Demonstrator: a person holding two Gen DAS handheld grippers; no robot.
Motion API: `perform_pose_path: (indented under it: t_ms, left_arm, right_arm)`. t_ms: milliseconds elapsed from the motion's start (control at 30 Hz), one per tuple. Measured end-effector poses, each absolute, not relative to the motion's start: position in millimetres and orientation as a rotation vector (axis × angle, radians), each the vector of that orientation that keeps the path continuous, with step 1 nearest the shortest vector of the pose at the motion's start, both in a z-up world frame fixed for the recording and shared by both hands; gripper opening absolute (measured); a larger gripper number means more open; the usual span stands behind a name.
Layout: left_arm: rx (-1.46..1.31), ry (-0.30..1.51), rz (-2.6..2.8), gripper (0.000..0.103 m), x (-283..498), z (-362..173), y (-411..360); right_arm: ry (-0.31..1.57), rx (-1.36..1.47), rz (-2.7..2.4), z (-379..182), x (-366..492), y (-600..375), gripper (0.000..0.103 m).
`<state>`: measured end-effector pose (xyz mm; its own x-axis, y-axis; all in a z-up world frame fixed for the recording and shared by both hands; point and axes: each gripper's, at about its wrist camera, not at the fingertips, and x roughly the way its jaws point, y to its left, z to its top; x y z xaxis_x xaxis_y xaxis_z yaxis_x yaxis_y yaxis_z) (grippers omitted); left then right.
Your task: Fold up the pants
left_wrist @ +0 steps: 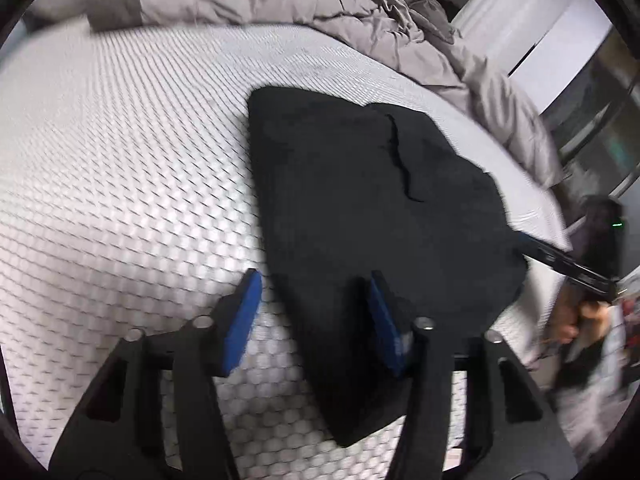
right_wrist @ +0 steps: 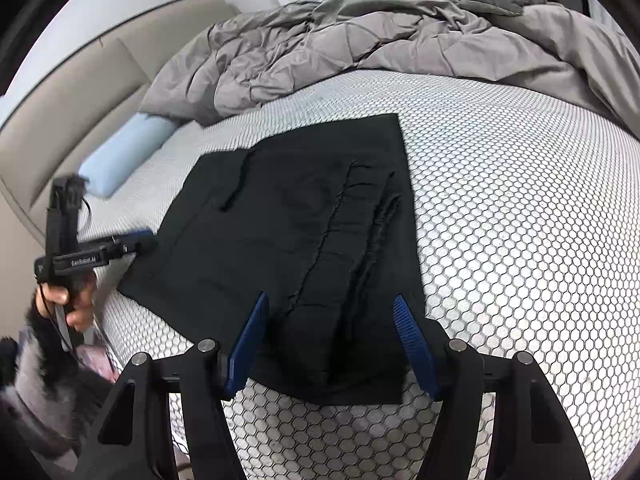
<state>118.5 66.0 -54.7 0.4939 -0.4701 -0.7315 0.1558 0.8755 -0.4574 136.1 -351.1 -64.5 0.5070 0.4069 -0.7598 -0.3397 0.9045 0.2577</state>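
The black pants [right_wrist: 304, 240] lie folded into a flat rectangle on the honeycomb-patterned mattress [right_wrist: 520, 220], just ahead of both grippers. The left gripper [left_wrist: 316, 320] and right gripper [right_wrist: 332, 340] are spread wide, holding nothing. Bare mattress surrounds the pants; a rumpled grey duvet [right_wrist: 360, 40] sits beyond.

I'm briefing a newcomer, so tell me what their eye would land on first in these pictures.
The black pants lie folded flat in the middle of the white honeycomb-patterned mattress. A rumpled grey duvet is heaped behind them. Both the right gripper and the left gripper have blue-padded jaws open at the pants' edges.
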Motion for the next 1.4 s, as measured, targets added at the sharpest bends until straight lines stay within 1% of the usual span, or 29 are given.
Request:
perform_pose_path:
  t_ms: [167, 200, 233, 267, 300, 367, 433, 467, 500, 533, 567, 700, 867, 933, 967, 1000, 1067, 1100, 1133, 1167, 1200, 1233, 1267, 1333, 1400]
  left_arm:
    - [-0.43, 0.977, -0.39, 0.034, 126, -60, 68]
    - [-0.436, 0.97, -0.387, 0.031, 128, -60, 69]
    - [-0.441, 0.962, -0.382, 0.03, 131, -59, 70]
    - [-0.434, 0.957, -0.373, 0.029, 132, -57, 70]
    - [-0.416, 0.952, -0.358, 0.03, 134, -55, 70]
    - [-0.383, 0.952, -0.326, 0.03, 137, -55, 68]
    - [-0.377, 0.949, -0.314, 0.03, 141, -55, 66]
    - [-0.35, 0.943, -0.298, 0.03, 140, -52, 62]
    - [-0.311, 0.93, -0.282, 0.03, 138, -49, 57]
    - [-0.249, 0.913, -0.256, 0.031, 134, -45, 49]
    - [-0.201, 0.898, -0.231, 0.031, 131, -42, 43]
    - [-0.09, 0.862, -0.177, 0.032, 118, -33, 28]
    - [-0.041, 0.85, -0.175, 0.034, 104, -29, 25]
    - [-0.042, 0.852, -0.178, 0.034, 101, -28, 26]
    - [-0.045, 0.852, -0.181, 0.034, 101, -28, 25]
    - [-0.046, 0.852, -0.182, 0.034, 99, -27, 26]
    - [-0.046, 0.853, -0.185, 0.034, 99, -26, 26]
    - [-0.046, 0.855, -0.188, 0.035, 98, -27, 27]
    - [-0.044, 0.857, -0.191, 0.038, 100, -29, 28]
    - [-0.042, 0.862, -0.193, 0.039, 100, -30, 28]
    - [-0.041, 0.864, -0.195, 0.039, 101, -31, 28]
    - [-0.043, 0.868, -0.199, 0.04, 101, -32, 29]
    - [-0.055, 0.873, -0.207, 0.04, 101, -32, 30]
    - [-0.112, 0.891, -0.238, 0.042, 101, -33, 37]
    - [-0.199, 0.918, -0.277, 0.042, 103, -37, 47]
  right_arm:
    - [0.984, 0.299, 0.407, -81, 161, -383, 0.066]
    - [1.02, 0.367, 0.444, -92, 167, -385, 0.063]
    - [1.035, 0.4, 0.464, -96, 169, -386, 0.057]
    - [1.042, 0.425, 0.478, -99, 171, -385, 0.045]
    - [1.039, 0.428, 0.482, -100, 168, -381, 0.037]
    - [1.021, 0.385, 0.493, -94, 161, -370, 0.03]
    - [1.0, 0.299, 0.488, -85, 152, -359, 0.03]
    - [0.978, 0.225, 0.456, -80, 148, -354, 0.032]
    - [0.958, 0.201, 0.444, -77, 145, -355, 0.042]
    - [0.942, 0.209, 0.432, -74, 142, -360, 0.047]
    - [0.922, 0.242, 0.421, -70, 140, -366, 0.05]
    - [0.877, 0.298, 0.514, -60, 138, -368, 0.05]
    - [0.959, 0.269, 0.521, -80, 156, -342, 0.05]
    - [0.971, 0.226, 0.483, -84, 162, -333, 0.045]
    - [0.966, 0.224, 0.474, -83, 162, -332, 0.038]
    - [0.942, 0.22, 0.475, -78, 160, -332, 0.026]
    - [0.887, 0.2, 0.486, -67, 154, -332, 0.019]
    - [0.87, 0.2, 0.494, -62, 151, -332, 0.019]
    - [0.87, 0.197, 0.489, -61, 150, -333, 0.019]
    - [0.89, 0.183, 0.459, -66, 152, -333, 0.02]
    - [0.92, 0.145, 0.411, -75, 157, -330, 0.029]
    - [0.942, 0.112, 0.385, -83, 161, -327, 0.034]
    - [0.95, 0.115, 0.385, -84, 160, -326, 0.036]
    - [0.934, 0.162, 0.406, -75, 157, -333, 0.043]
    - [0.897, 0.189, 0.412, -65, 151, -344, 0.056]
